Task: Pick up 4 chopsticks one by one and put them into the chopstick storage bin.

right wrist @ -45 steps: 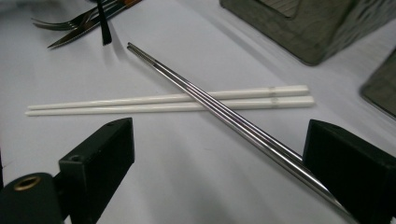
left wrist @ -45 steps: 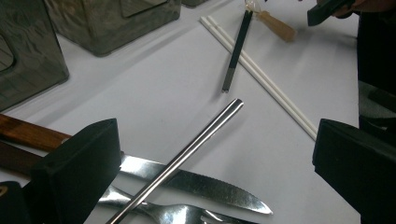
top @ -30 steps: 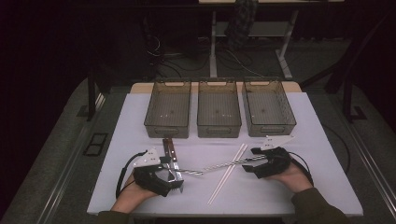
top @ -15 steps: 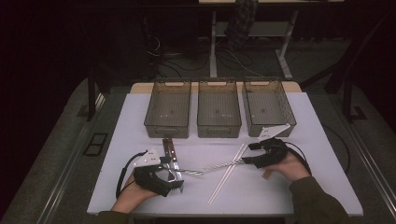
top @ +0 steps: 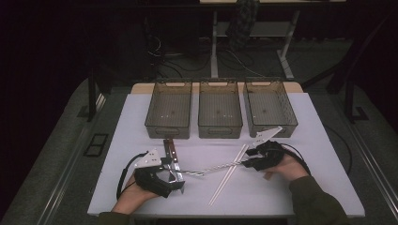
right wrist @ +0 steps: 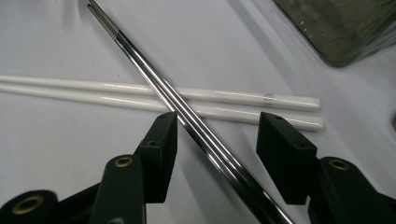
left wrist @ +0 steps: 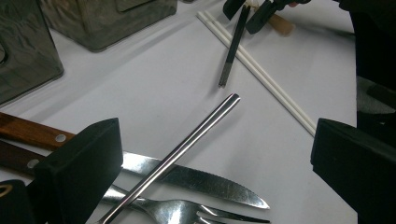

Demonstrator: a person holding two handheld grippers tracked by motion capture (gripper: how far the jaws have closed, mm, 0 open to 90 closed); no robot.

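Here the right gripper [right wrist: 215, 154], jaws apart, straddles metal chopsticks [right wrist: 187, 116] crossing white chopsticks [right wrist: 224, 105]; left gripper [left wrist: 210, 186] gapes.

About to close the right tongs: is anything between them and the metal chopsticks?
Nothing is. The open right tongs straddle the metal chopsticks, which lie across the white chopsticks just ahead.

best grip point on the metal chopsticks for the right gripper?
Probably the smooth shaft of the metal chopsticks, just clear of the white chopsticks they cross. Come from above, jaws astride: the right gripper is open and already straddles them.
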